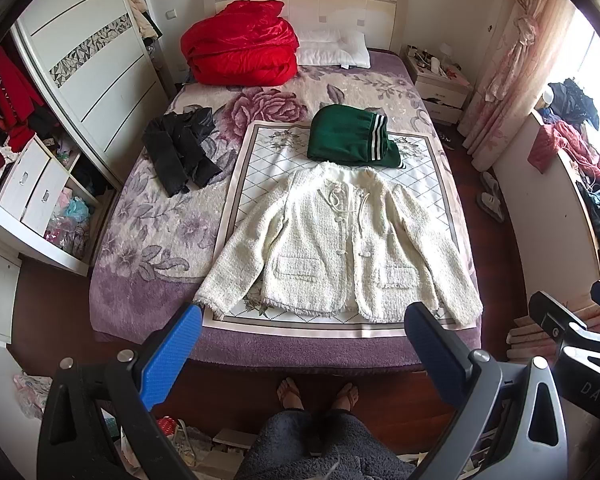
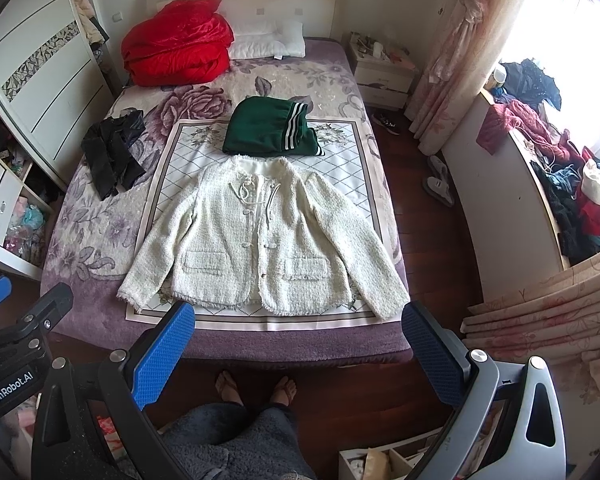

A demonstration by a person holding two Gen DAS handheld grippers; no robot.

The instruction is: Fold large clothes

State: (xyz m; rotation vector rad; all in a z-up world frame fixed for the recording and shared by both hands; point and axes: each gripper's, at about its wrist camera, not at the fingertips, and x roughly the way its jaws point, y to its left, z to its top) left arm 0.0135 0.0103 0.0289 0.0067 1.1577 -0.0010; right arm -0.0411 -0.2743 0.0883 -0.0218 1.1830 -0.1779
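A cream tweed jacket (image 1: 340, 244) lies flat and face up on a white patterned mat (image 1: 256, 160) on the bed, sleeves spread; it also shows in the right wrist view (image 2: 268, 236). A folded green garment with striped trim (image 1: 352, 136) sits just behind its collar (image 2: 272, 128). My left gripper (image 1: 304, 320) is open and empty, held above the bed's foot edge, short of the jacket's hem. My right gripper (image 2: 300, 320) is open and empty at the same height; it appears at the right edge of the left view (image 1: 572, 320).
A crumpled black garment (image 1: 180, 152) lies on the bed's left side. A red quilt (image 1: 240, 40) and white pillow (image 1: 332, 48) are at the headboard. A wardrobe (image 1: 80, 60) stands left, a nightstand (image 1: 440, 84) and curtains (image 2: 460, 40) right. The person's feet (image 1: 316, 394) are below.
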